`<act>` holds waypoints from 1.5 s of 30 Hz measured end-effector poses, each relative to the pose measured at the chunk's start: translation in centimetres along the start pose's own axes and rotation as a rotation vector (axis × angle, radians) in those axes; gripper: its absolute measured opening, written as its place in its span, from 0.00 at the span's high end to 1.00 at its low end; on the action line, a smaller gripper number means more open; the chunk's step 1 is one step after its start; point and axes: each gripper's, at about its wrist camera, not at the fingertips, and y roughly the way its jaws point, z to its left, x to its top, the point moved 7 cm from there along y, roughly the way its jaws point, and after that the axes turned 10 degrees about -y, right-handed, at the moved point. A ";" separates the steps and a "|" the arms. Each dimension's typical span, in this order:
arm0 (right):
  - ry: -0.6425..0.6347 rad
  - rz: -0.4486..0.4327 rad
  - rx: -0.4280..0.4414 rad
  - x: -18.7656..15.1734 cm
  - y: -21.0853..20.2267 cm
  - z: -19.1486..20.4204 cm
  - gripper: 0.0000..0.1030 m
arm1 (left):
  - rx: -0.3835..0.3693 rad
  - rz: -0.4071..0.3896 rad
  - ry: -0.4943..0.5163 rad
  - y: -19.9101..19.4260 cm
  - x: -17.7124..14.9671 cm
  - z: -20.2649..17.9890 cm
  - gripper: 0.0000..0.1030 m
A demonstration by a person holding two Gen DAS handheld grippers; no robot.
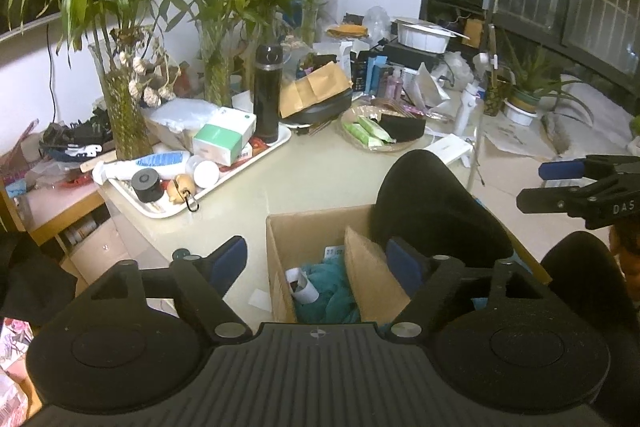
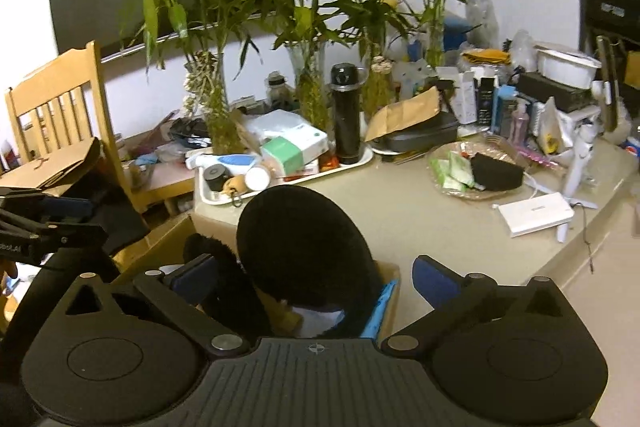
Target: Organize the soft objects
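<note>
Right wrist view: the black plush pad (image 2: 300, 247) stands on edge in the cardboard box (image 2: 390, 301), long axis upright, rounded end up. It sits between my right gripper (image 2: 316, 273) jaws, which gape wide, touching nothing. My left gripper (image 1: 320, 259) is spread too, straddling the box's near wall, teal cloth (image 1: 332, 291) below, plush just beyond its right finger.
</note>
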 end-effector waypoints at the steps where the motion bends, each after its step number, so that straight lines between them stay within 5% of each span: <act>1: -0.005 0.004 -0.012 0.0 0.0 0.1 0.00 | 0.002 -0.003 0.002 0.0 0.0 -0.1 0.23; 9: -0.070 -0.028 -0.097 -0.3 -1.1 1.5 0.00 | 0.054 -0.053 0.038 -0.4 0.2 -1.1 0.01; 20: -0.046 -0.048 -0.257 -1.1 -2.5 2.2 0.00 | 0.100 -0.064 0.103 -1.6 -0.4 -2.4 0.00; 33: 0.069 0.258 -0.214 -5.0 -0.9 4.2 0.00 | 0.124 0.036 0.133 -1.5 -3.1 -2.7 0.00; 45: 0.071 0.402 -0.203 -7.5 -0.2 4.5 0.00 | 0.132 0.194 0.073 0.0 -5.6 -1.9 0.00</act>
